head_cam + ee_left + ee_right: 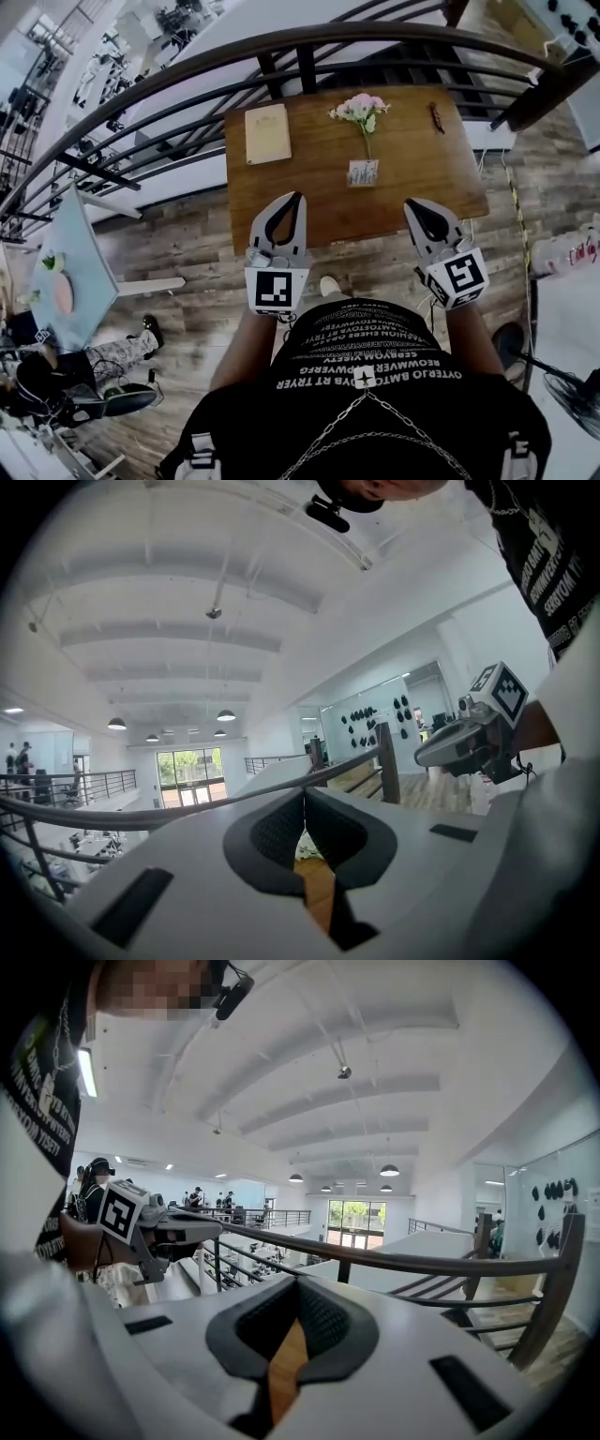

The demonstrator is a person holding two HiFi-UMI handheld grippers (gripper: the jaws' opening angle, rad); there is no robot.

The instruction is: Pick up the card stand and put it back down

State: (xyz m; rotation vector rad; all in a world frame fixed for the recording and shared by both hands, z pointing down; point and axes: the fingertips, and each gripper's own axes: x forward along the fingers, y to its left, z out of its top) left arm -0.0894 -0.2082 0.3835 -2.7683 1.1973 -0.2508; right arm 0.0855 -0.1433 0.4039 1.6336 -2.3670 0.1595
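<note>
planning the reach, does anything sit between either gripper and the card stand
Nothing visible does: only bare table lies between the card stand and the left gripper or the right gripper. The tan booklet lies well left.

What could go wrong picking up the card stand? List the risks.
1. The flowers rise right at the stand; reaching in could tip them.
2. The left tongs and right tongs are both shut and empty; unopened, they would likely shove the stand rather than grip it.

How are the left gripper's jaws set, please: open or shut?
Shut: the left gripper has its tips together, with nothing between them.
</note>
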